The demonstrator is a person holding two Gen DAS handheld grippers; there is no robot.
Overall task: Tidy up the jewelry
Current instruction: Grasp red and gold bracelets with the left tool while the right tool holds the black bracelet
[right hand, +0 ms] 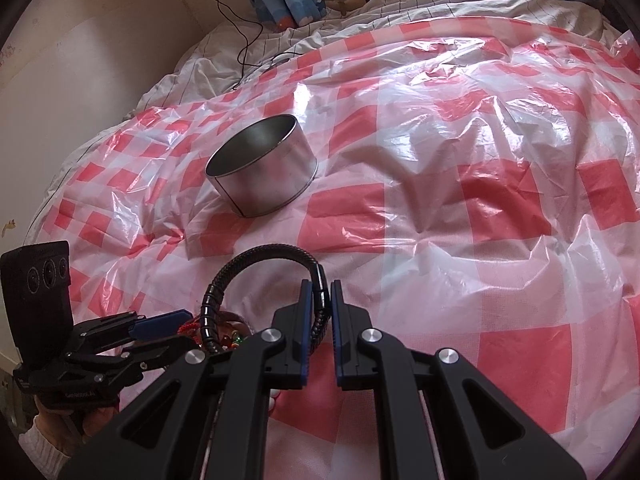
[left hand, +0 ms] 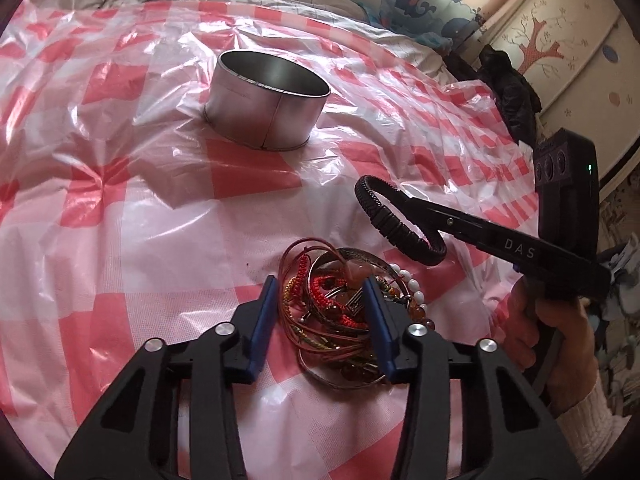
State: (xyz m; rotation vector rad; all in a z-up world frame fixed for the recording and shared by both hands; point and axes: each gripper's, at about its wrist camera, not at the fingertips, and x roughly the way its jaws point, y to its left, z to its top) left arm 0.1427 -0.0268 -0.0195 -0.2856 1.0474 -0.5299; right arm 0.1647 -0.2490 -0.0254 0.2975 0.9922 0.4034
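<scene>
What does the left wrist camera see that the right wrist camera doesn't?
Only the left wrist view shows the whole jewelry pile between the left gripper's fingers, which stand apart, plus a painted cupboard. Only the right wrist view shows a cable on the bedding and the right gripper's pads pinching the black bracelet up close. Both show the tin, the checked sheet and that bracelet.

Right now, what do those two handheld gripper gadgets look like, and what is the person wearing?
Each is matte black plastic with silver round bolts and two fingers lined with blue pads. The left gripper carries a boxy black camera block with three lenses. The right gripper has white "DAS" lettering and a small green light. A white knitted sleeve covers the wrist.
</scene>
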